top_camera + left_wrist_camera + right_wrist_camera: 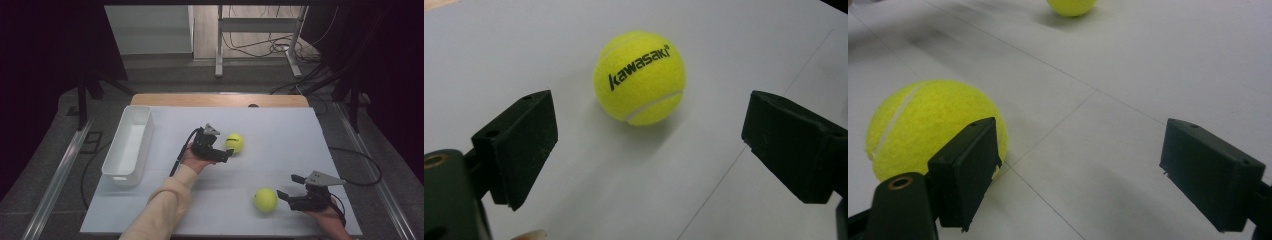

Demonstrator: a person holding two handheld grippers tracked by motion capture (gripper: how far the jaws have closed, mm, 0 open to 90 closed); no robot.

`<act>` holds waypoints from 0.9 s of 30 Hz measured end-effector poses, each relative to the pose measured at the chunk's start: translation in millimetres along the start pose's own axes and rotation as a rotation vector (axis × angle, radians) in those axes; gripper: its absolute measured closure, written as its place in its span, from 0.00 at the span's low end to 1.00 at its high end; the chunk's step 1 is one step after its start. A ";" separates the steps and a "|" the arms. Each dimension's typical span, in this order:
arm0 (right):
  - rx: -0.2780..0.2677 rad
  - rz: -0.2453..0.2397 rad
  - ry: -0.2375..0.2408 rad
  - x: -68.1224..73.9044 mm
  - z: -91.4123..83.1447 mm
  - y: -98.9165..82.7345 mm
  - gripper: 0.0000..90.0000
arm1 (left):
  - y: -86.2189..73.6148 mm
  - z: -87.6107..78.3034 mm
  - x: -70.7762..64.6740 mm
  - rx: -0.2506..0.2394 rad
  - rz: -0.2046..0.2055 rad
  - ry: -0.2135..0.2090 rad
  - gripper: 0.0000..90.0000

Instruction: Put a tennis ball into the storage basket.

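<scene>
Altogether two tennis balls (234, 143) (265, 199), one bin (128, 144); both grippers' (230, 153) (288, 187) fingers apart.

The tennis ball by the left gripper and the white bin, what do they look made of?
Tennis ball: fuzzy yellow felt, matte, with a pale seam and printed lettering. White bin: probably moulded plastic, smooth with rounded corners and a faint sheen.
</scene>
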State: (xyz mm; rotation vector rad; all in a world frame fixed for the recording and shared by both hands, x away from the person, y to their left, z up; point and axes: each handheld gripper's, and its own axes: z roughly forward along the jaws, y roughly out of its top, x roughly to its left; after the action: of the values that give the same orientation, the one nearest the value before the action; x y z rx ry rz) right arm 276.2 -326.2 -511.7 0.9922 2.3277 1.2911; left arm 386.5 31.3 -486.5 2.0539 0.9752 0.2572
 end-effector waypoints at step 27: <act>0.002 0.001 -0.002 -0.3 0.0 -0.4 0.18 | 15.8 37.7 -0.4 0.056 -0.001 -0.005 0.10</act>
State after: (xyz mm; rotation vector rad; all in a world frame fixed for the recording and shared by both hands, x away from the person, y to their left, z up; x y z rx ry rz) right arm 276.3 -326.6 -512.1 0.9947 2.3281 1.2870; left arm 413.3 2.9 -498.5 2.1041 0.9909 0.2260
